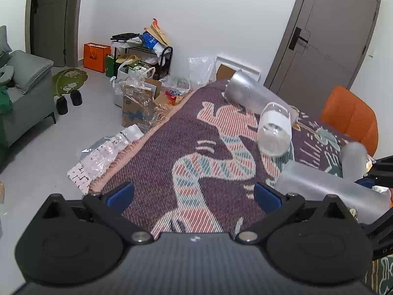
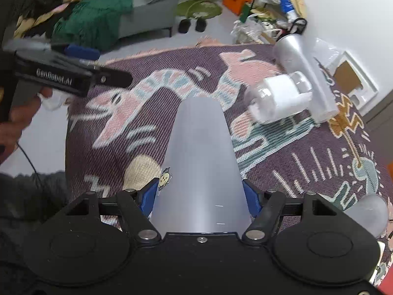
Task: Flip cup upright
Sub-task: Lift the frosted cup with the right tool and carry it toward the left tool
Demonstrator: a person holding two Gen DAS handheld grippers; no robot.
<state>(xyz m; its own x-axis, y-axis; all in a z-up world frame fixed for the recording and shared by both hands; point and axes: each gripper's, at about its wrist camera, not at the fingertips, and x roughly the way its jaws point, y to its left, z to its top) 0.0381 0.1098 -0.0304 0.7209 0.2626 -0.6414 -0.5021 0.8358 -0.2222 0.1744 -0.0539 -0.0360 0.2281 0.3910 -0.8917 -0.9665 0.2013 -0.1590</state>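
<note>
Patterned woven cloth (image 2: 282,162) spread over the worktop, carrying several fallen vessels. Farthest, a silver tumbler (image 2: 304,73) on its side, touching a clear glass with a white band (image 2: 277,98), also tipped. Nearest, a frosted translucent cup (image 2: 200,162), lying along the right tongs (image 2: 200,196), blue pads pressed to both flanks near its wider end. Judged light, thin-walled plastic, smooth and tapered, prone to slipping and flexing; best gripped mid-body, gently. Left tongs (image 1: 194,194) spread wide, holding nothing.

White walls (image 1: 196,12), pale grey floor (image 1: 44,152), two grey-brown doors (image 1: 324,39), a grey sofa (image 1: 27,83), an orange chair (image 1: 351,115).
</note>
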